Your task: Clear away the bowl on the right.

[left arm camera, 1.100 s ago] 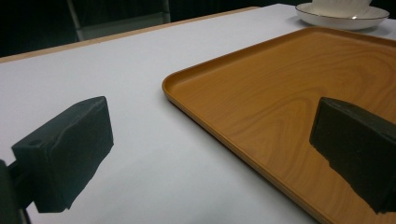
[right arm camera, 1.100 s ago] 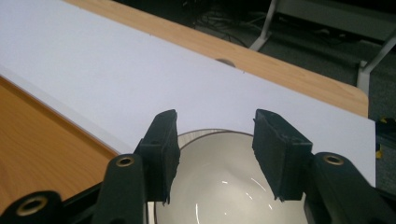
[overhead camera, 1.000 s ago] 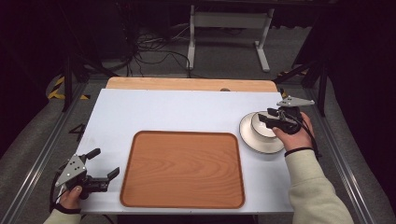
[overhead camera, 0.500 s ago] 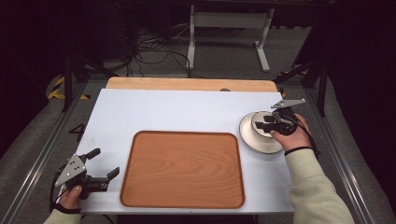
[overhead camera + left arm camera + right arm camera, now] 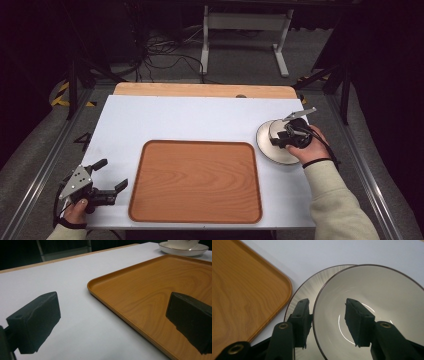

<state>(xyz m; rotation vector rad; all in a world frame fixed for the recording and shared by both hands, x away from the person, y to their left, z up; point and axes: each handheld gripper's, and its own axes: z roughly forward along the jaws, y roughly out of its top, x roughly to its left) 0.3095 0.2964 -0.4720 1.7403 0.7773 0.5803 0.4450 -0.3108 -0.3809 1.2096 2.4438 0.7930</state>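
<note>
1. Two hand-held grippers are at work over a white table point(image 5: 200, 120), one at each near corner.
2. At the far right, the right gripper point(image 5: 327, 315) stands over a white bowl point(image 5: 382, 297), which sits on a ribbed white saucer point(image 5: 308, 293) just beside the right edge of the wooden tray point(image 5: 195, 180).
3. Seen along that gripper's own jaws, one jaw is outside the bowl's wall, over the saucer, and the other is inside the bowl, so the dark-edged rim runs between them.
4. Those jaws have just been closing, with the bowl's wall between them. The outer jaw sits right against the rim, but a gap shows between the inner jaw and the wall, so I can't call it a firm pinch; the jaws look not yet clamped.
5. From above, the person's right hand point(image 5: 305, 145) covers most of the bowl, and the saucer's pale rim shows on its left.
6. Down at the near left corner, the left gripper point(image 5: 107, 182) rests on the table in the person's left hand point(image 5: 75, 212), just beside the tray's left edge.
7. Its jaws stand wide apart with nothing between them. In the left gripper view one jaw is over the white table and the other over the tray's wood.
8. Far off in that same view, the saucer and bowl sit past the tray's far corner.
</note>
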